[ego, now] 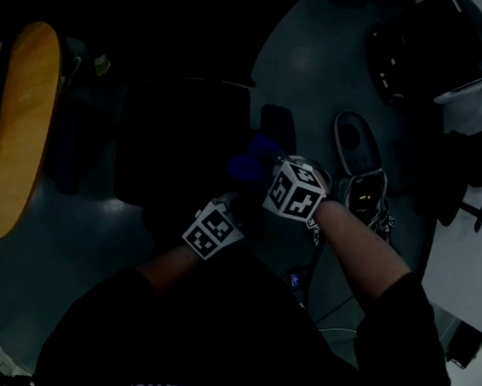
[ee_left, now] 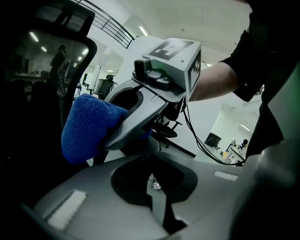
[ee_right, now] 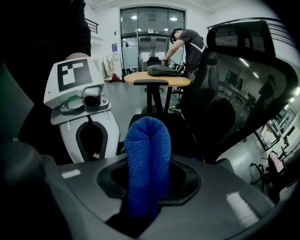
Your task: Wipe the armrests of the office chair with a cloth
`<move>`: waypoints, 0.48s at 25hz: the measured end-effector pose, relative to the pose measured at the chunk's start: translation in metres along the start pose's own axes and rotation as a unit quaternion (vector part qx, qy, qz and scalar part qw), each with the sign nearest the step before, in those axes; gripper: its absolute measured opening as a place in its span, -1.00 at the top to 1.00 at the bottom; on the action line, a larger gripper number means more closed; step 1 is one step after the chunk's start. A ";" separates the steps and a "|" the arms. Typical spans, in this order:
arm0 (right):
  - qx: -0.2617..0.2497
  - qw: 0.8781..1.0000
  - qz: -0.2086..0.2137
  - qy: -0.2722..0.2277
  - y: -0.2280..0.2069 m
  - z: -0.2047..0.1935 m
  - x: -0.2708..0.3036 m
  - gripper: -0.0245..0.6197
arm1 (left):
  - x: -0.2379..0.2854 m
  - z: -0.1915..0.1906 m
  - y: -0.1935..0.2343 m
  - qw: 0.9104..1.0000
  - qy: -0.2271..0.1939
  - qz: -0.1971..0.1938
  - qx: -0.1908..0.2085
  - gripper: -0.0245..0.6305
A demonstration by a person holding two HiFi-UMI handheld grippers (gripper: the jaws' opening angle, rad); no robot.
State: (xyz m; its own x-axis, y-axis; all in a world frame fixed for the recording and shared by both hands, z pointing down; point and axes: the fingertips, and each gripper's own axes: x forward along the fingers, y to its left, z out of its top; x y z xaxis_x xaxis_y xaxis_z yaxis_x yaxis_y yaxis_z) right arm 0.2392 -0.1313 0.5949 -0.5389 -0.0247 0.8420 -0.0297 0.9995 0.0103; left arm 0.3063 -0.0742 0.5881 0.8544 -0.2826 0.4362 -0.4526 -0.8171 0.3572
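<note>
The right gripper (ee_right: 143, 201) had its jaws closed on the blue cloth (ee_right: 147, 154), which stood up between them as a folded roll. The left gripper (ee_left: 157, 201) had its jaws together with nothing between them, and it hung just beside the right one, close to our body.

In the head view, which was very dark, the cloth was over the edge of the black seat of the office chair (ego: 182, 139), near the dark pad of the near armrest (ego: 278, 127). We could not tell if the cloth touched this pad. The far armrest (ee_right: 151, 82) showed across the seat in the right gripper view, in front of a wooden table (ee_right: 157, 77), and it was well apart from the cloth.

We judged that the step in hand was to bring the cloth to the near armrest, and that the wiping itself was at its beginning or not yet begun. The next move called for pressing the roll flat on the pad and drawing it along the pad. The chair may turn under the push, so the free left gripper could steady it.

We saw no container in any view.
</note>
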 end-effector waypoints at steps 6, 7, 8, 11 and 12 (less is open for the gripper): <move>0.009 1.000 0.004 -0.005 0.013 0.000 -0.002 0.52 | 0.000 0.000 0.001 1.000 -0.001 0.004 0.005 0.87; 0.011 1.000 0.005 -0.006 0.015 -0.001 -0.002 0.52 | 0.000 -0.001 0.001 1.000 -0.001 0.004 0.005 0.87; 0.014 1.000 0.005 -0.007 0.017 -0.001 -0.002 0.52 | 0.000 -0.001 0.000 1.000 -0.001 0.004 0.006 0.87; 0.032 0.999 0.001 -0.016 0.017 -0.001 -0.005 0.53 | 0.000 0.000 0.001 1.000 -0.002 0.005 0.004 0.87; 0.039 0.999 -0.001 -0.020 0.016 0.000 -0.006 0.53 | 0.000 0.000 0.002 1.000 -0.002 0.006 0.004 0.87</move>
State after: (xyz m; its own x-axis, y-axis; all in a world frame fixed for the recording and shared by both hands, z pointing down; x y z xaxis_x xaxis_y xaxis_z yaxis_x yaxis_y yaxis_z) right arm 0.2422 -0.1150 0.5905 -0.5718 -0.0286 0.8199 -0.0954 0.9949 -0.0319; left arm 0.3052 -0.0758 0.5883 0.8496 -0.2948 0.4373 -0.4614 -0.8171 0.3456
